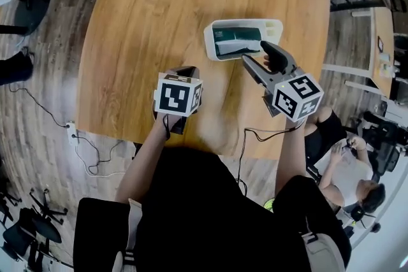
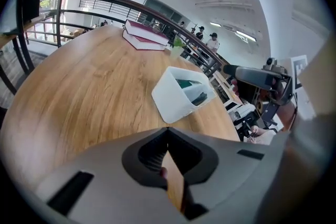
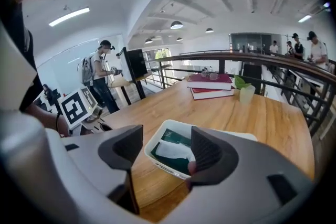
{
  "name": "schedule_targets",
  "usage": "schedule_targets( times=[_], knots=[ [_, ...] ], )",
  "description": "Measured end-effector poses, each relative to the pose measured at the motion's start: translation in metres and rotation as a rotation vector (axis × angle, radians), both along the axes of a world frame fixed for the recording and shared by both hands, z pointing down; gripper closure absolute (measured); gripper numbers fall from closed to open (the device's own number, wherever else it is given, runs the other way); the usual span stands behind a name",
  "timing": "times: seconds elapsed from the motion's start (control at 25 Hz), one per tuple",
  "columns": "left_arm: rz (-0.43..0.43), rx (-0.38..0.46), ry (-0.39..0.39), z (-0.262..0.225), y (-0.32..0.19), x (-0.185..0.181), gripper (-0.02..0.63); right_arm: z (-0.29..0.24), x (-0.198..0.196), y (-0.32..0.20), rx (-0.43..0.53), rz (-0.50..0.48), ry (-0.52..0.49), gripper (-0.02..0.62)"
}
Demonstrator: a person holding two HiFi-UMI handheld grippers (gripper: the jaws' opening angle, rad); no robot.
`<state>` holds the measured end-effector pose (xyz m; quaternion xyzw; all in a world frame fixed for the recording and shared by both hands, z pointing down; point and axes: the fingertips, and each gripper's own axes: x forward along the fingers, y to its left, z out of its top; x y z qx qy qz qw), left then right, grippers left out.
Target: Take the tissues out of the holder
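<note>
Right hand-held gripper [image 1: 255,53] nose-down at the holder [image 1: 210,41], jaws wide apart, empty; left hand-held gripper [image 1: 185,71] low, jaws seemingly together.

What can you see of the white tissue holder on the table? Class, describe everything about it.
The tissue holder is a white, plastic-looking, open-topped rectangular tray with rounded corners. It sits flat on the wooden table, right of centre in the head view. Inside lies a dark green tissue pack with white showing. The right gripper, jaws open, hovers at its near side. Whether it touches the holder cannot be told.
</note>
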<state>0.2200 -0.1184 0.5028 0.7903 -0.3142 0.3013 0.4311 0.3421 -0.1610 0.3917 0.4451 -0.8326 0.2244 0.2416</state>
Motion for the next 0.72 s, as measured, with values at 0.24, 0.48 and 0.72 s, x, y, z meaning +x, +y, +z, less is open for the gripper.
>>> schedule_targets(
  times=[0.24, 0.48, 0.72],
  knots=[
    [-0.040, -0.034, 0.009, 0.013, -0.001, 0.000, 0.595, 0.019, -0.016, -0.014, -0.104, -0.260, 0.080, 0.278],
    [-0.066, -0.068, 0.014, 0.024, 0.003, -0.005, 0.595, 0.042, -0.016, -0.033, -0.166, -0.436, 0.260, 0.264],
    [-0.102, -0.084, 0.014, 0.031, 0.001, -0.014, 0.595, 0.065, -0.020, -0.035, -0.283, -0.571, 0.335, 0.256]
  ],
)
